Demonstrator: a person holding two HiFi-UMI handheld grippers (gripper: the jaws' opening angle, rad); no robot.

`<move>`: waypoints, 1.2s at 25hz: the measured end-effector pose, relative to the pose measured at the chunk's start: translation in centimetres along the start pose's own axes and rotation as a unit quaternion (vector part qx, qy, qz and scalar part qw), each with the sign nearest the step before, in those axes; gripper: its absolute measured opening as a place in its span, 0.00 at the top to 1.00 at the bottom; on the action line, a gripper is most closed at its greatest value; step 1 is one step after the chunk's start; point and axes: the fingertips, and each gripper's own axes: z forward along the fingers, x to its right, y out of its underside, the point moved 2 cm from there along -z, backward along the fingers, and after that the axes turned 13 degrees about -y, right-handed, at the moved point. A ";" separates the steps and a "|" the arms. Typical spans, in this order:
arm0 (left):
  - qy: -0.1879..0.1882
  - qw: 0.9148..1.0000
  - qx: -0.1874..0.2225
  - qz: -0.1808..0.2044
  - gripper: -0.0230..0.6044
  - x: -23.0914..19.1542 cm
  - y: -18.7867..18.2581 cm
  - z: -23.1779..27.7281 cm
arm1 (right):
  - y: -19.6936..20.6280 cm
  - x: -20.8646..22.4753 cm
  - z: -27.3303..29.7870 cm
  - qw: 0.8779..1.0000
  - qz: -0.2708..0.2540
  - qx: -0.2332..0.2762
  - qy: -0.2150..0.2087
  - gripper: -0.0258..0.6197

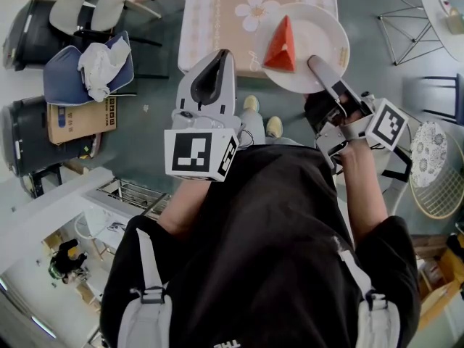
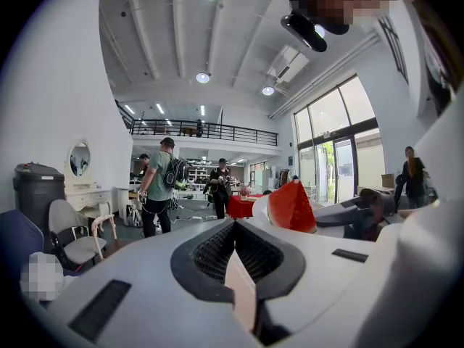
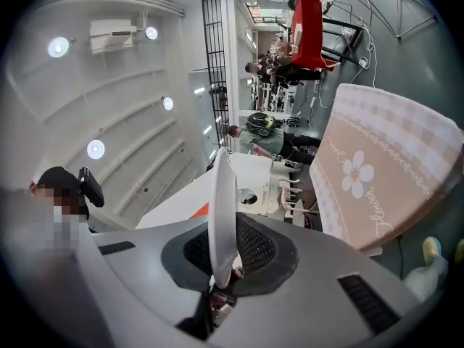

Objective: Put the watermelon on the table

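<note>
watermelon, one red wedge, sits on the one white plate, held in the air over the near right corner of the single floral tabletop. the right gripper has its fingers clenched on the plate's near rim. the left gripper, nearer and to the left, has its fingers closed on nothing. with only a rim pinch, any tilt could likely slide the wedge off to the floor.

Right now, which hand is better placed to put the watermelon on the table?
Right: its hand-held gripper clamps the plate carrying the watermelon, at the table's edge. The left one holds nothing.
</note>
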 end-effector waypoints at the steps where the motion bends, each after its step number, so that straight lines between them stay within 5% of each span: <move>1: 0.000 1.000 -0.001 -0.001 0.96 0.0 0.0 -0.1 | 0.1 0.0 0.0 1.000 0.001 0.001 0.000 0.92; 30: 0.023 1.000 -0.012 -0.004 0.96 -0.2 0.2 2.6 | -1.1 1.0 1.5 1.000 0.008 0.008 0.010 0.92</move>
